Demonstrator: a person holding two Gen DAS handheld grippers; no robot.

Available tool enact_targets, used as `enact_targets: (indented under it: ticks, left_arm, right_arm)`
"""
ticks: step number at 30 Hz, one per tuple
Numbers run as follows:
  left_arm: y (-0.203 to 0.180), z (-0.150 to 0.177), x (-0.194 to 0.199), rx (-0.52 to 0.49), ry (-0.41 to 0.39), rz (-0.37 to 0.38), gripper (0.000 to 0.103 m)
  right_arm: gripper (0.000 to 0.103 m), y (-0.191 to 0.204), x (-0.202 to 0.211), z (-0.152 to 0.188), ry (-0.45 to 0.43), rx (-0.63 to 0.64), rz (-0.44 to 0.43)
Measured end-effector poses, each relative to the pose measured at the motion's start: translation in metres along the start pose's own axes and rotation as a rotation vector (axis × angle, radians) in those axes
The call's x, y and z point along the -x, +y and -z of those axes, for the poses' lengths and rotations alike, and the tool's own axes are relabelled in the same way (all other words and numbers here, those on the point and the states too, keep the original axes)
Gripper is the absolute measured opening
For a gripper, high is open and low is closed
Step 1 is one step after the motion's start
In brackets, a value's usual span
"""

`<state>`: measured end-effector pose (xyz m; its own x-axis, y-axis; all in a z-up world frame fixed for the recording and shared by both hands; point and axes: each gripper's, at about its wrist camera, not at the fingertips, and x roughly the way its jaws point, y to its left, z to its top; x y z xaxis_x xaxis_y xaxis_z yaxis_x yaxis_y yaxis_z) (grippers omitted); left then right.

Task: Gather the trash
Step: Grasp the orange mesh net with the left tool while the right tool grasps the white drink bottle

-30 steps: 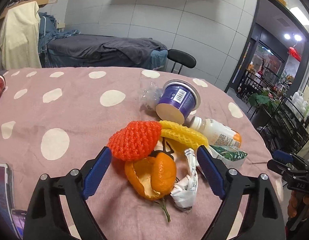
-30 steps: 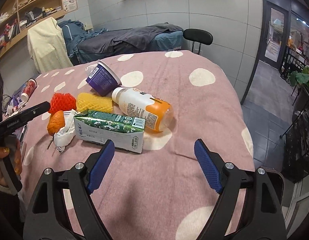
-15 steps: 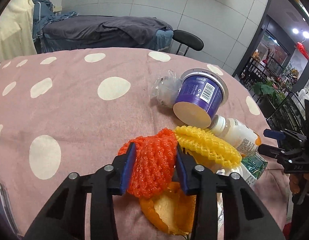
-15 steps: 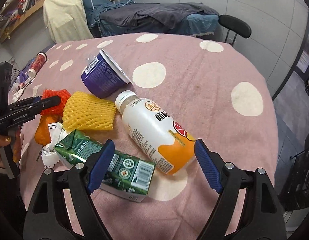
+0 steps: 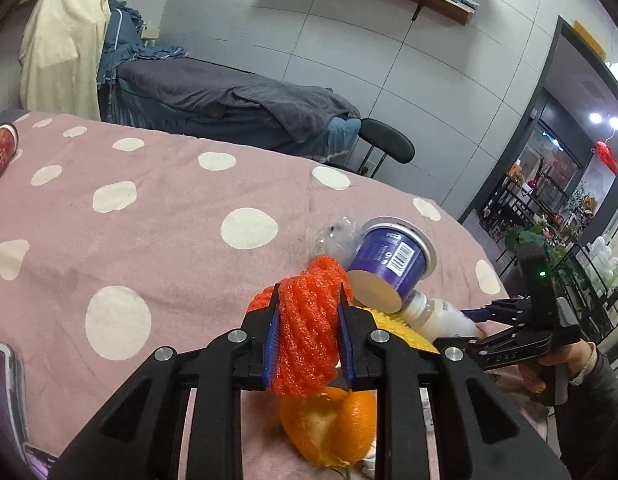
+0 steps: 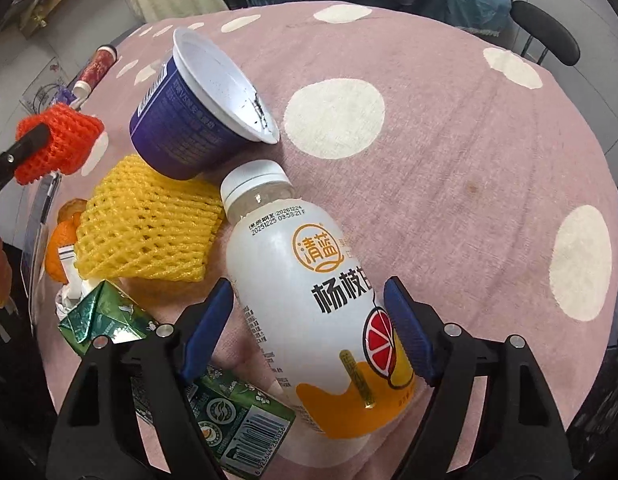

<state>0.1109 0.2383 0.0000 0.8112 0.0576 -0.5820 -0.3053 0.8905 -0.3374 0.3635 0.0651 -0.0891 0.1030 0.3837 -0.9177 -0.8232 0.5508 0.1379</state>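
My left gripper is closing on an orange-red foam net; both pads press into it and it hangs just above the orange peel. On the pink dotted tablecloth lie a purple yoghurt cup on its side, a yellow foam net, a green carton and a white-and-orange drink bottle. My right gripper points steeply down over the bottle. Its jaws straddle the bottle's body and are closing, with the pads not pressing on it.
Crumpled white paper lies beside the carton, and clear plastic wrap sits behind the cup. A red tube rests at the table's far left. A black chair stands beyond the rounded table edge.
The left jaws shut on the orange-red net and raised it slightly. The right gripper swept in from the table's near side and tilted down over the bottle.
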Motion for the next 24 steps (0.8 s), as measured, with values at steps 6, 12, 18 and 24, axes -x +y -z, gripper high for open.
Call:
enact_targets:
  ticks: [6,12,18,24]
  left_arm:
    - [-0.031,0.011,0.011,-0.035,-0.024,0.041,0.024]
    - [-0.05,0.021,0.018,-0.061,-0.029,0.07,0.024]
    - [-0.063,0.033,0.021,-0.069,-0.015,0.1,0.024]
    - [-0.077,0.04,0.03,-0.091,-0.026,0.133,0.024]
  right_arm:
    - [0.076,-0.004,-0.013,-0.006,0.0,-0.04,-0.028]
    - [0.064,-0.007,-0.003,0.003,-0.051,-0.093,-0.007]
    - [0.062,-0.016,0.026,0.028,-0.139,-0.182,0.009]
    - [0.062,-0.028,0.072,0.058,-0.272,-0.3,-0.024]
